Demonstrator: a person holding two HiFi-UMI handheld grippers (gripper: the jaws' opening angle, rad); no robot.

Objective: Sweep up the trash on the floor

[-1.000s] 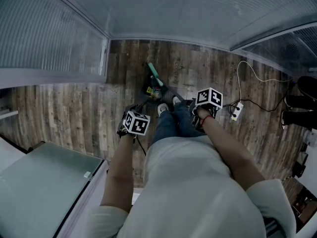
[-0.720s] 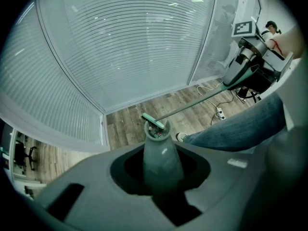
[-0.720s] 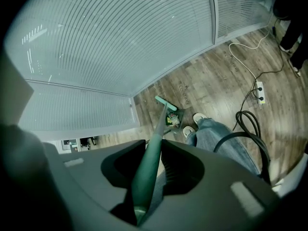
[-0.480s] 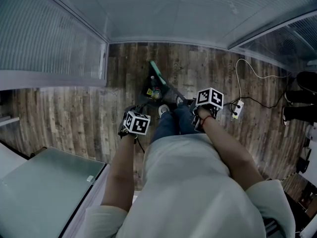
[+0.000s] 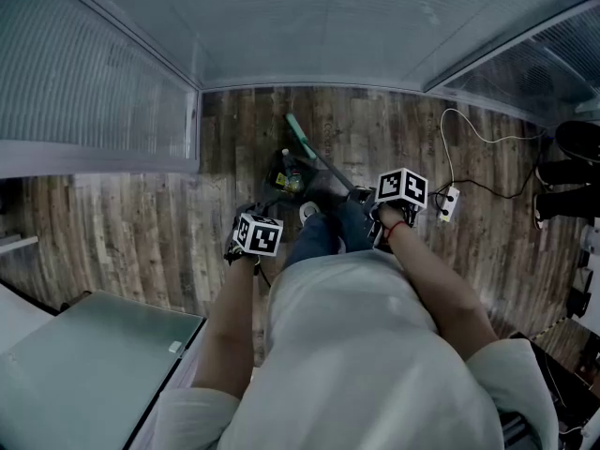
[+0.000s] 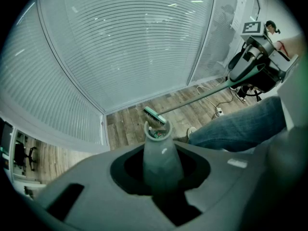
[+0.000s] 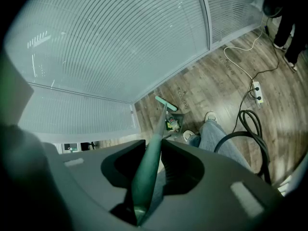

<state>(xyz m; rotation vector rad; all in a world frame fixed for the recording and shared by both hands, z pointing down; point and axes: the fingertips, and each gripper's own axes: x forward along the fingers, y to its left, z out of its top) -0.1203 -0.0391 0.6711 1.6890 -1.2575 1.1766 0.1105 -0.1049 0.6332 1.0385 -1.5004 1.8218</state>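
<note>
Retreat of the broom head [image 5: 300, 135]: further from the dustpan [image 5: 280, 178] than a second ago, closer to the foot of the glass wall [image 5: 309, 26]. No matching shift in the dustpan, parked on the wooden floor [image 5: 131, 218] just ahead of the shoes [image 5: 307, 210]. Trash [image 5: 293, 182] already heaped inside it: a bottle-like piece plus something green and yellow.

Firm clamp of the right gripper [image 7: 149, 163] on the green broom handle [image 7: 154, 141], jaws snug against the shaft. Same on the other side, with the left gripper [image 6: 161, 172] closed round the grey dustpan handle [image 6: 160, 153].

Looks like a reach back for a fresh stroke rather than a finish. No loose trash to be made out on the boards near the pan, so probably close to done. Worth minding the power strip [image 5: 447, 203] off to the right.
</note>
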